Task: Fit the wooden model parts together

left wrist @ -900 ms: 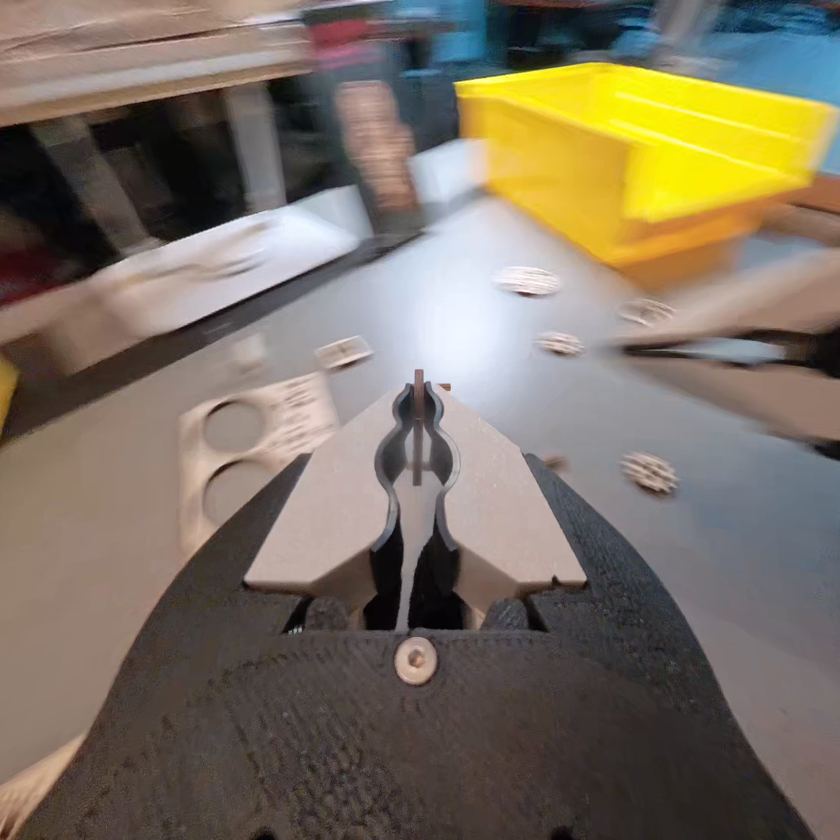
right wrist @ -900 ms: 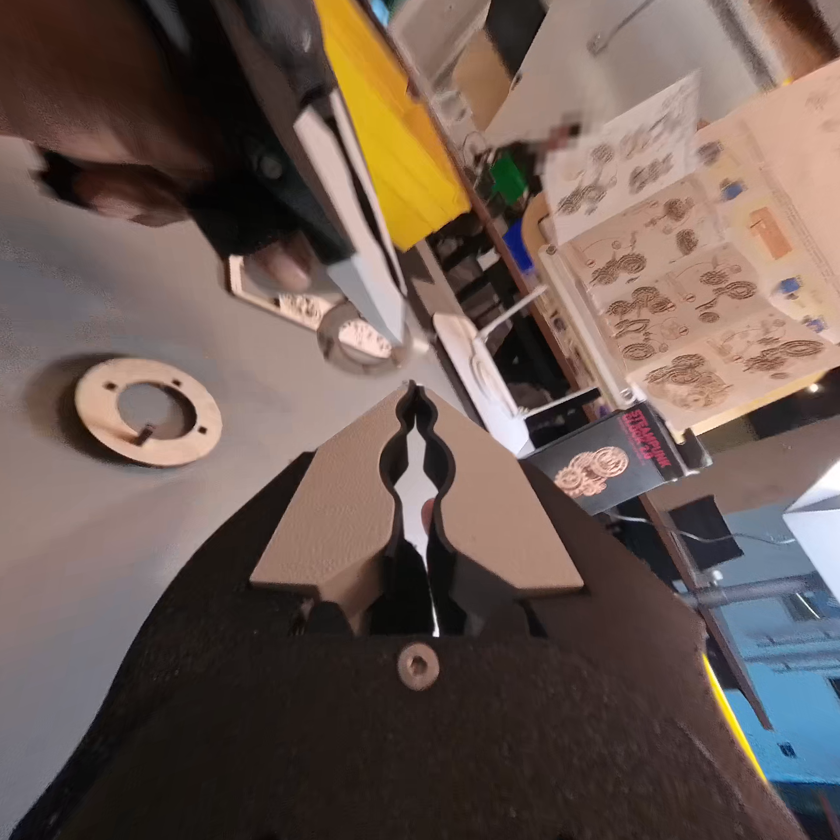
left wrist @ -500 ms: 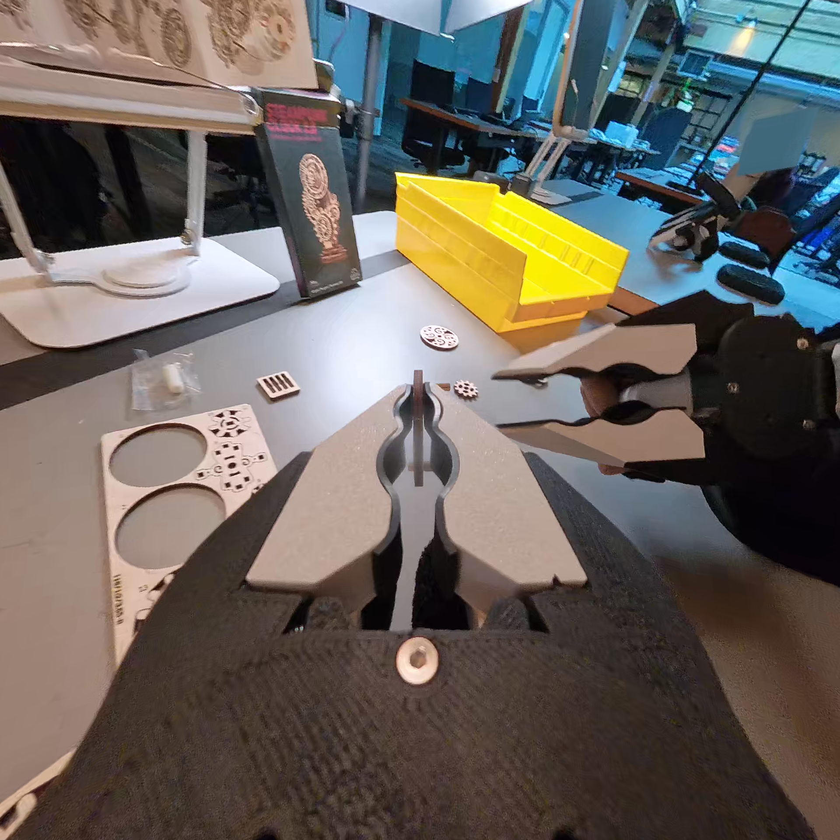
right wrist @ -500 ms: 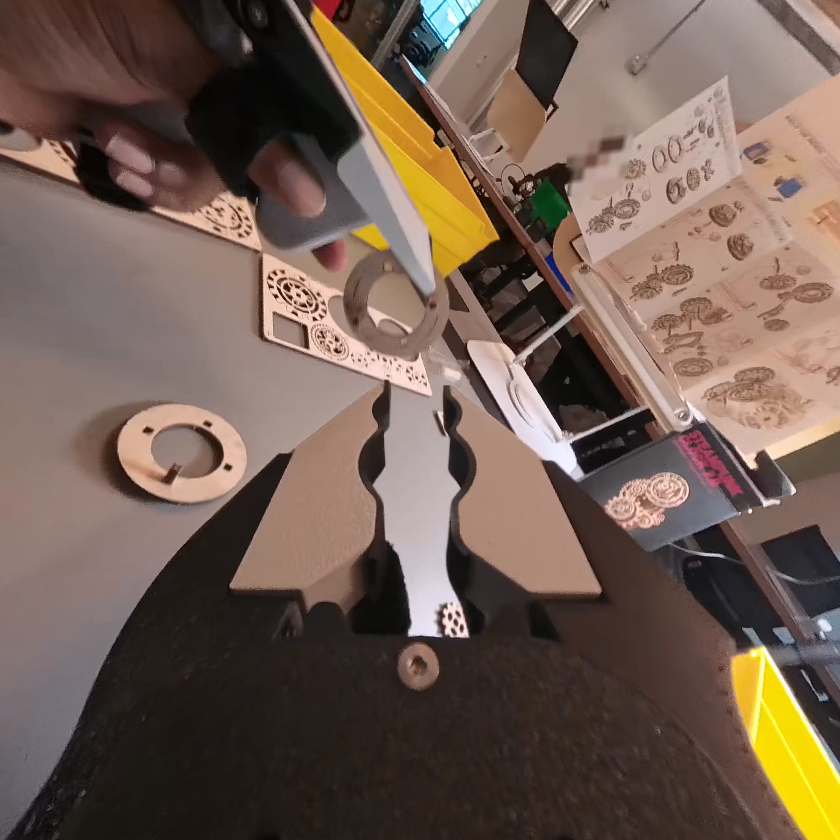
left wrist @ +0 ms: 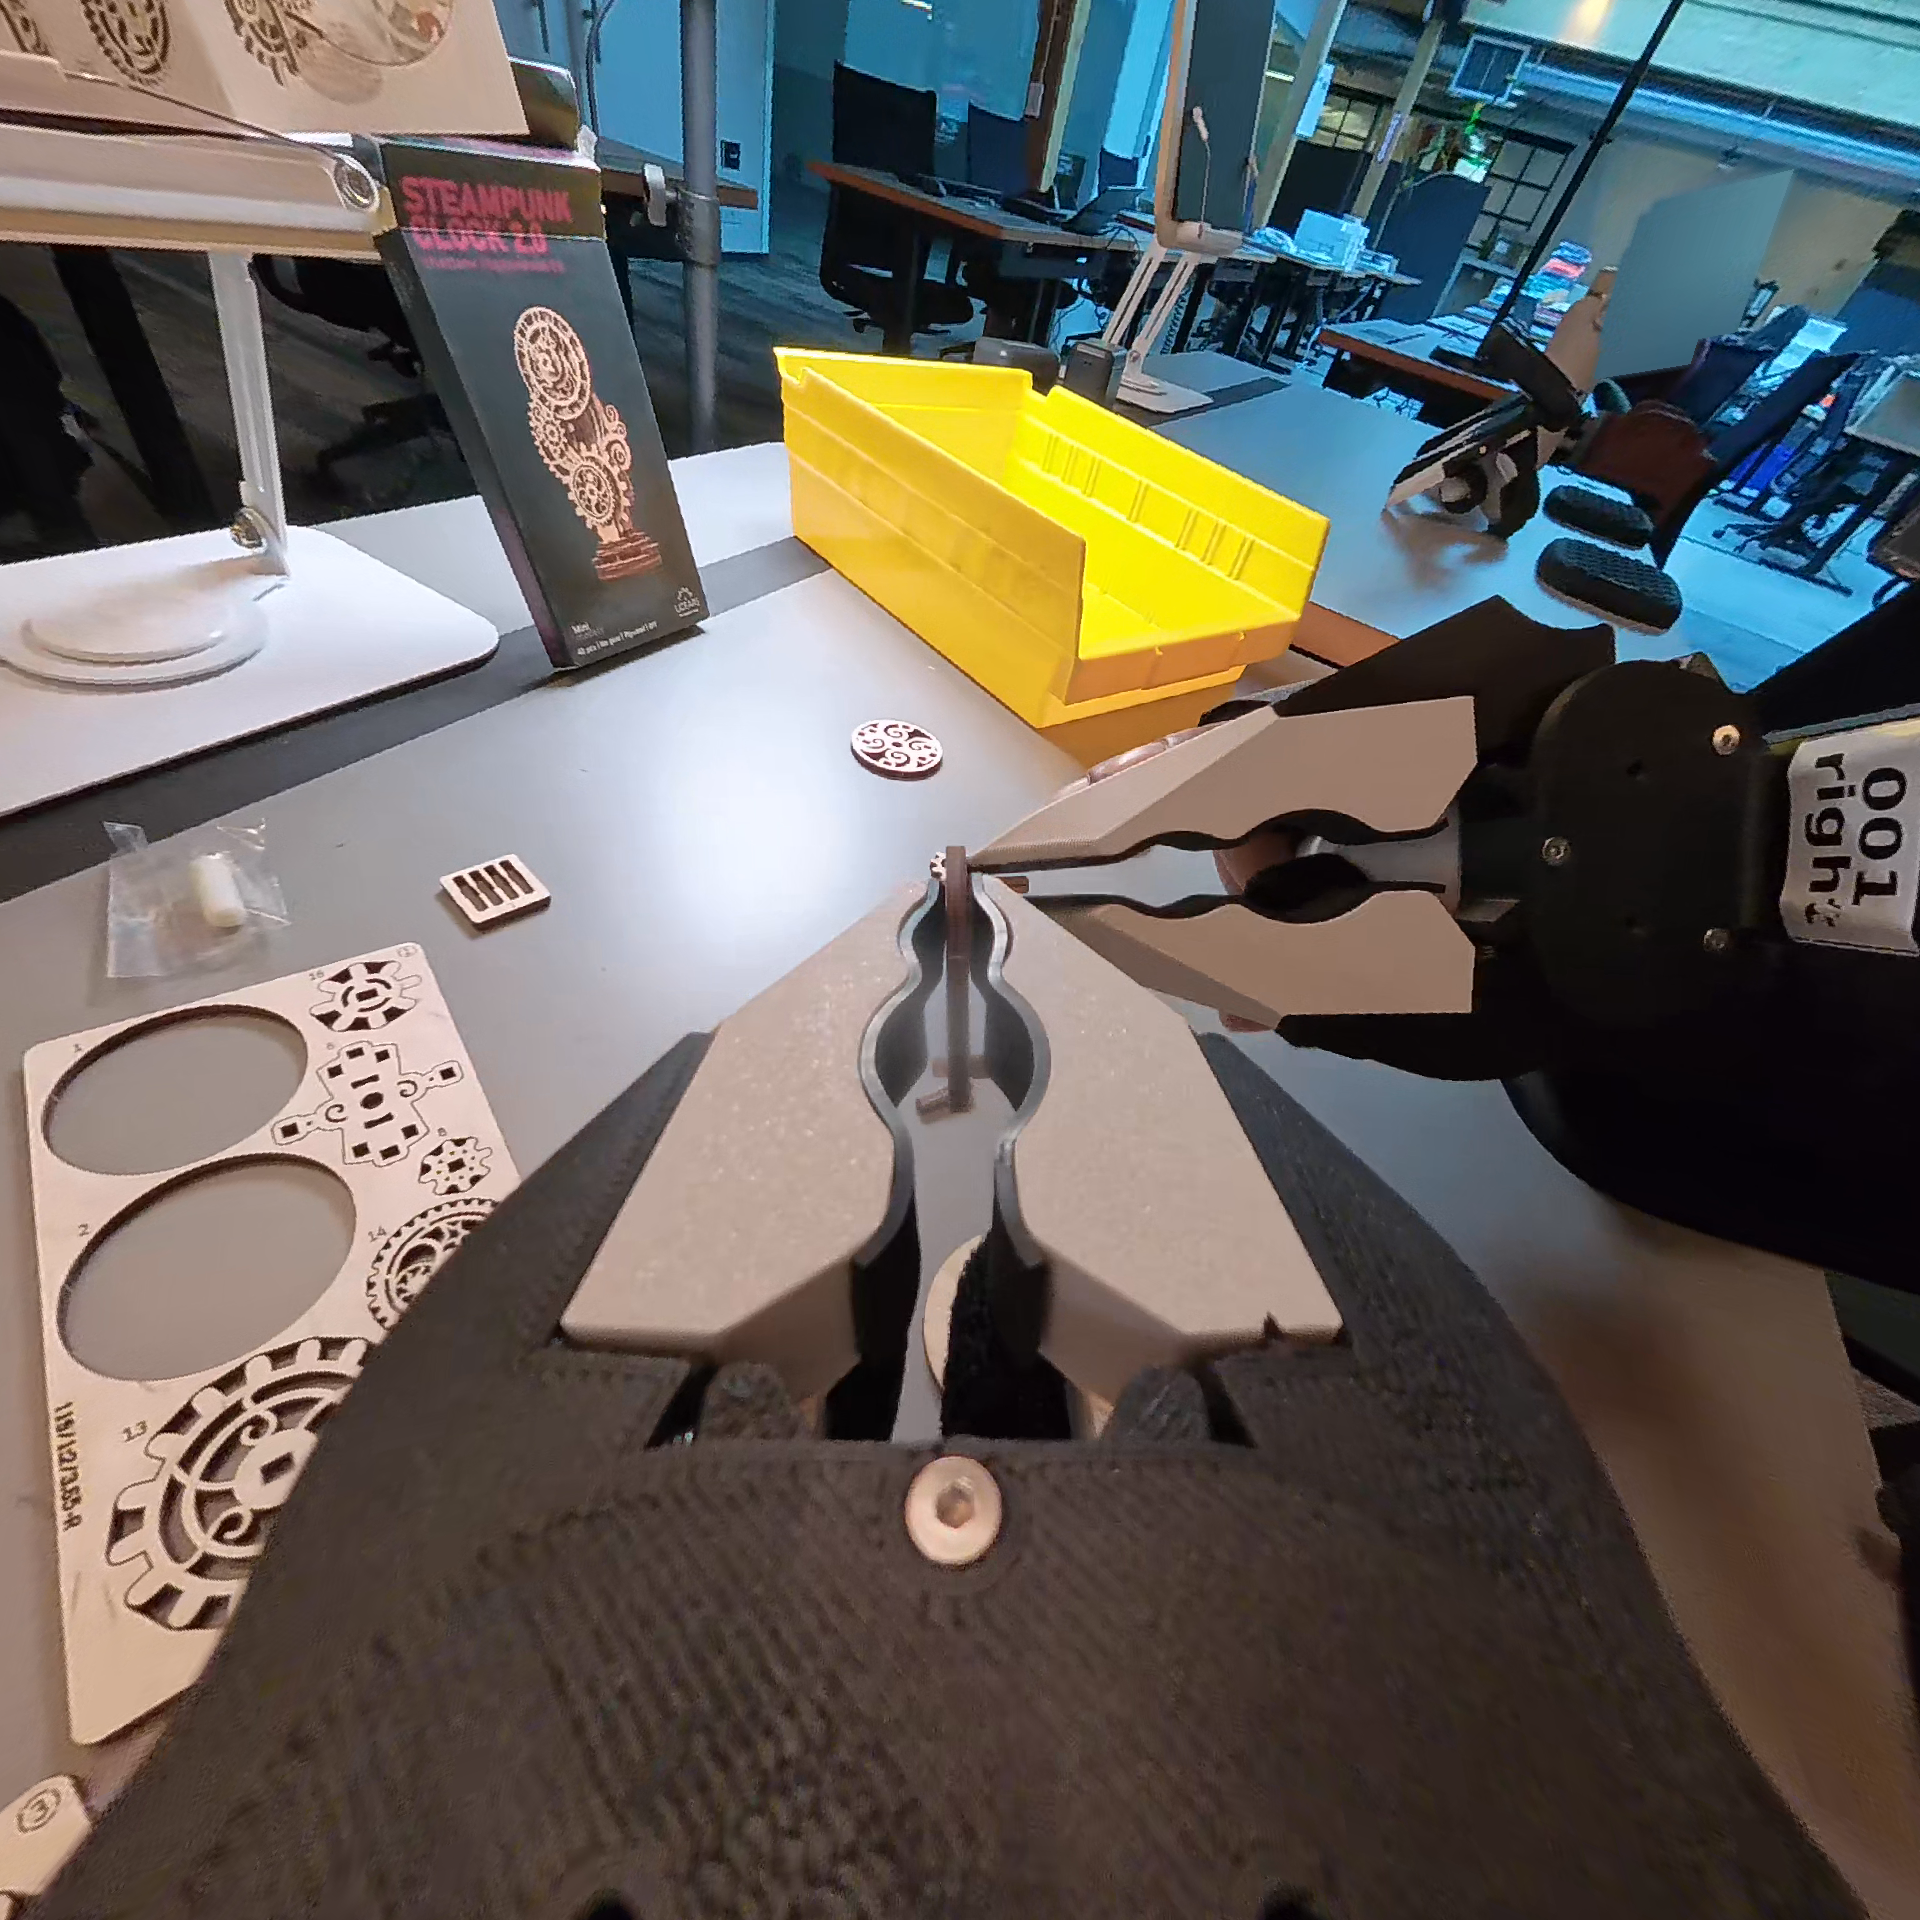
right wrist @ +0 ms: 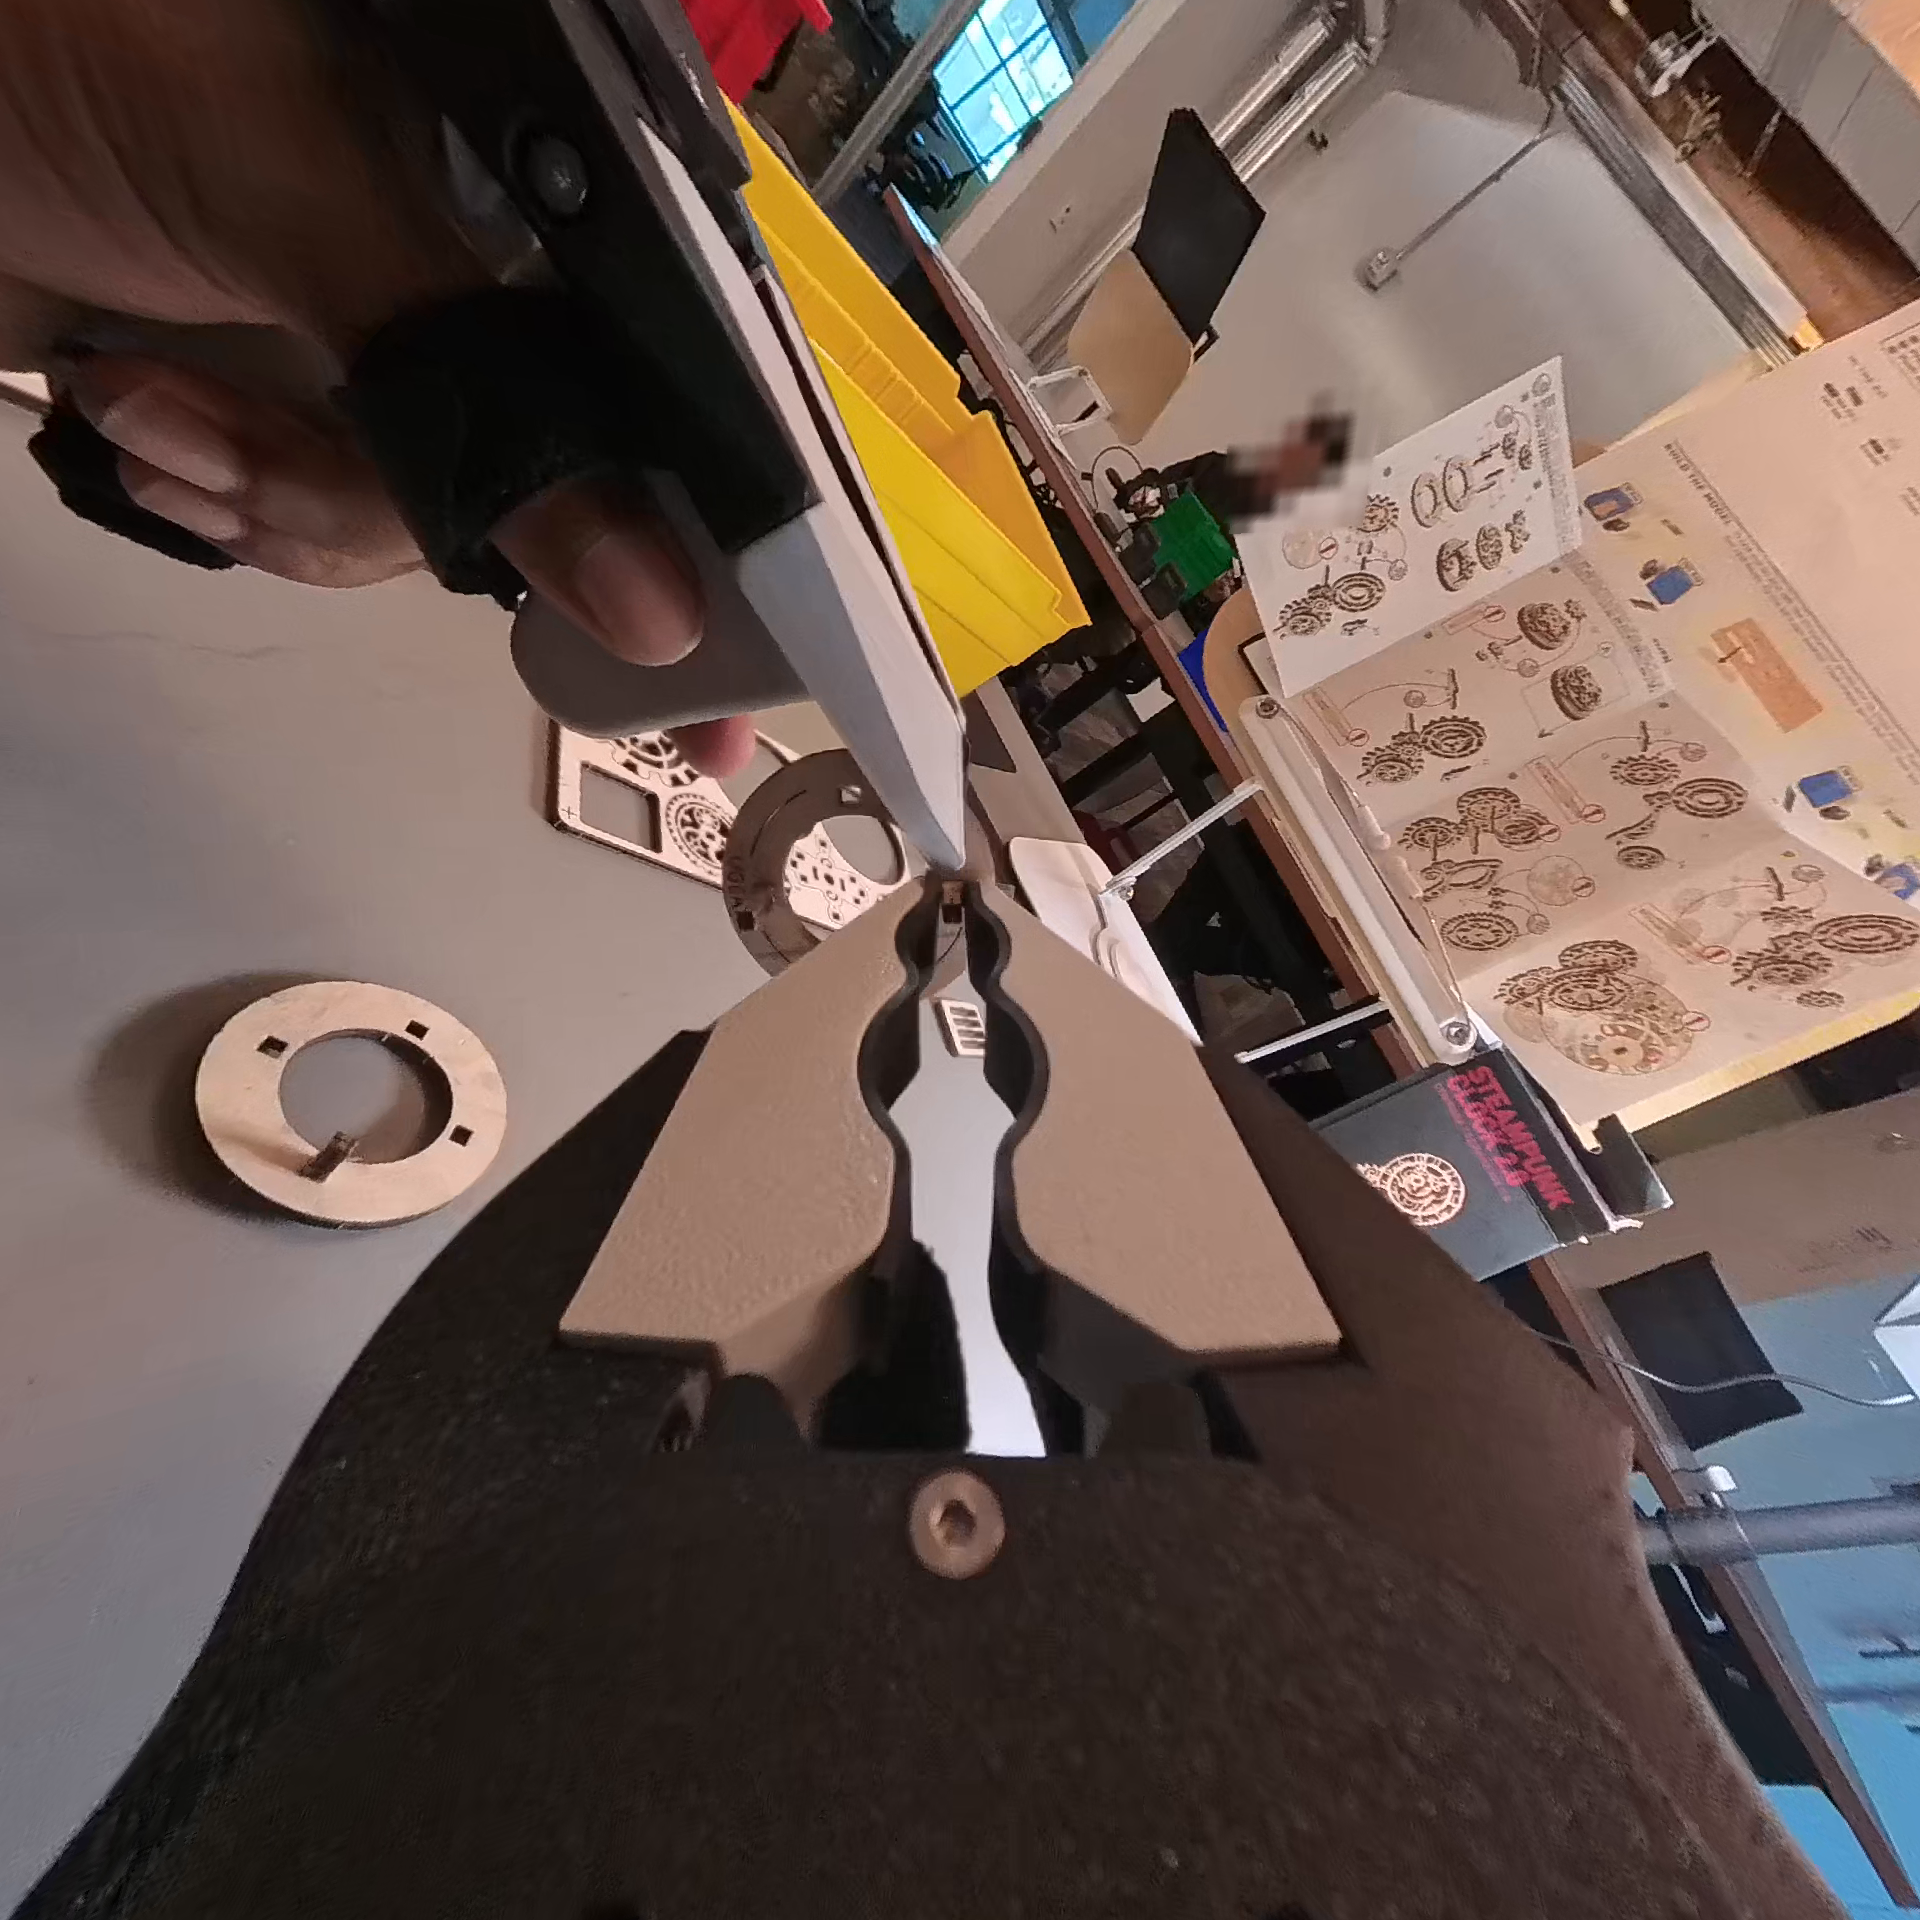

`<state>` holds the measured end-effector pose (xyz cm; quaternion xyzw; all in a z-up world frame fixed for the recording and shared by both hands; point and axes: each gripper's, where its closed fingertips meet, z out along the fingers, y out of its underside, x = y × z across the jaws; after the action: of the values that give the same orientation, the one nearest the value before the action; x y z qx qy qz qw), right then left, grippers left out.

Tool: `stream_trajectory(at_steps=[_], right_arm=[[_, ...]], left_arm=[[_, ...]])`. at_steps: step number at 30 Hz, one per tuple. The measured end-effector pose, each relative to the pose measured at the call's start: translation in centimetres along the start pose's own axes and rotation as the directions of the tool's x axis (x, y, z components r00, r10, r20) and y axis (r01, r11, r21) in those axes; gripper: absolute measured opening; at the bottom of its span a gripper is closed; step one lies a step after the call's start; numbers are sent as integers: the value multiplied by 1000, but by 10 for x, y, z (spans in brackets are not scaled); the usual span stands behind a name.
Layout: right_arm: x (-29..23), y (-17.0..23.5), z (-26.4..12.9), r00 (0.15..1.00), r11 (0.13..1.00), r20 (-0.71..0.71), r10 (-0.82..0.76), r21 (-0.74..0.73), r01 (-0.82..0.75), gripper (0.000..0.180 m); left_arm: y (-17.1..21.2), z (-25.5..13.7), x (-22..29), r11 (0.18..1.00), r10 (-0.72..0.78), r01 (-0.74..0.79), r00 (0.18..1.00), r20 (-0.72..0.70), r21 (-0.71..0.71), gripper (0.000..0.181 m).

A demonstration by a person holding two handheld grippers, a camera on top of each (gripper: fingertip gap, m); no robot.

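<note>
My left gripper point(left wrist: 956, 896) is shut on a thin dark wooden ring point(left wrist: 957, 977), seen edge-on and held upright above the grey table point(left wrist: 675, 790). A small peg point(left wrist: 938, 1101) sticks out of the ring's left face. My right gripper point(left wrist: 979, 869) comes in from the right and its tips meet the ring's top edge. In the right wrist view the ring point(right wrist: 774, 831) hangs from the left gripper point(right wrist: 940, 844), and my right gripper point(right wrist: 951, 896) is shut on a small wooden peg point(right wrist: 950, 894) at the ring's rim. A pale wooden ring point(right wrist: 239, 1112) lies flat on the table.
A parts sheet point(left wrist: 239, 1195) lies at the left, with a small grille piece point(left wrist: 495, 887) and a plastic bag point(left wrist: 197, 894) behind it. A patterned disc point(left wrist: 897, 748), a yellow bin point(left wrist: 1039, 520), a dark box point(left wrist: 540, 416) and a white lamp base point(left wrist: 208, 623) stand farther back. Both grippers' tips are close together, under 4 cm apart.
My right gripper has moved in to the ring's top edge and gone from open to shut on the peg. My left gripper still holds the ring.
</note>
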<state>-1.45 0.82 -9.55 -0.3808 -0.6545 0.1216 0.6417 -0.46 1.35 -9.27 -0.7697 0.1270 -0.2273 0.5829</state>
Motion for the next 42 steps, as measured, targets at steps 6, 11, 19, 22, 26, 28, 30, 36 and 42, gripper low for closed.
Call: stream_trajectory(at_steps=[6, 11, 19, 22, 26, 28, 30, 36, 42], right_arm=[[1, 4, 1, 1000, 1000, 8, 17, -9, -17, 1], [1, 17, 1, 998, 997, -31, -48, -69, 46, 0], [1, 32, -3, 996, 990, -34, -82, -122, 77, 0], [-1, 36, -3, 996, 987, -27, -87, -136, 82, 0], [-2, 40, -4, 997, 985, -30, -77, -160, 71, 0], [-1, 27, -11, 996, 993, -48, -72, -100, 67, 0], [-4, 23, -23, 998, 994, -47, -33, -103, 28, 0], [18, 16, -13, 990, 992, -63, 124, -2, -124, 0], [31, -20, -29, 654, 646, 318, 686, 146, -749, 23]], left_arm=[[1, 4, -4, 1000, 7, -6, 998, 58, -17, 0], [6, 16, -5, 999, 27, -25, 998, 63, -21, 0], [13, 30, -6, 999, -32, 31, 999, -15, -35, 2], [18, 32, -6, 998, -44, 42, 999, -30, -46, 2], [20, 35, -7, 998, -34, 32, 999, -24, -54, 2], [21, 14, -73, 998, 42, -23, 950, 309, -63, 1], [-5, -30, -100, 978, -199, 172, 940, 276, 118, 0], [-28, -22, -27, 980, 64, -74, 996, 56, 183, 1], [-48, -46, 7, 823, 426, -464, 886, 185, 328, 1]])
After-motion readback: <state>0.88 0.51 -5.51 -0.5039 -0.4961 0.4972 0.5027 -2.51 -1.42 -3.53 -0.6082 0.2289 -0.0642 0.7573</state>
